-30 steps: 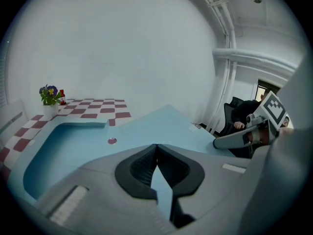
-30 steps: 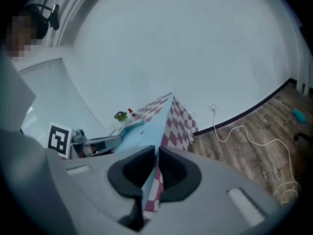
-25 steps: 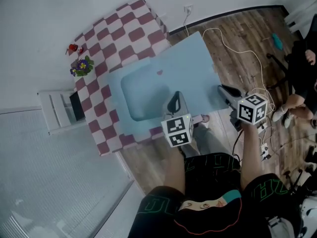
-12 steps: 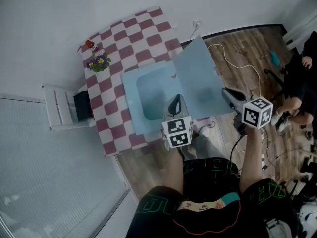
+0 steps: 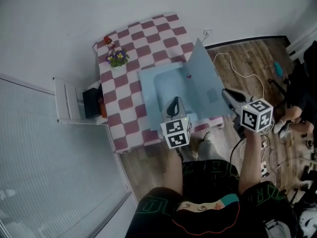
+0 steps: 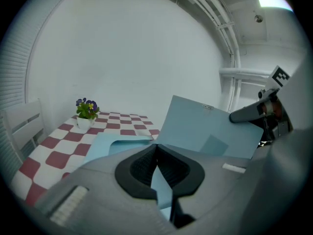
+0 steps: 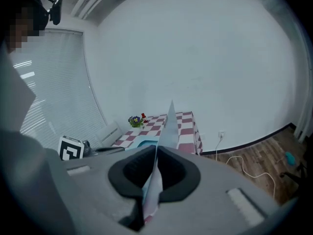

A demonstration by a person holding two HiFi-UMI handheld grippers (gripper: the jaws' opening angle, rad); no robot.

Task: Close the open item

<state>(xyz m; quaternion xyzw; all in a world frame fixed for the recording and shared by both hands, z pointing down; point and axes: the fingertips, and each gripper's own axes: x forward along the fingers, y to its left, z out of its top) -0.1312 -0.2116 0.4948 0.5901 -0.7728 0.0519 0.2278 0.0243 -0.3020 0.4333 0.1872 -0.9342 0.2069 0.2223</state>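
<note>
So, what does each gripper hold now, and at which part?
Both hold the blue folder: the left gripper is shut on the near edge of its base, the right gripper on the edge of its raised cover.

Even, cool room light, as I see it; a ceiling lamp (image 6: 274,2) glares in the left gripper view. Both gripper views bow at the edges, darken at corners, blur near jaws.

No words or numbers are legible; the left gripper (image 5: 174,103) and right gripper (image 5: 226,92) bear only square-patterned markers (image 5: 177,133).
</note>
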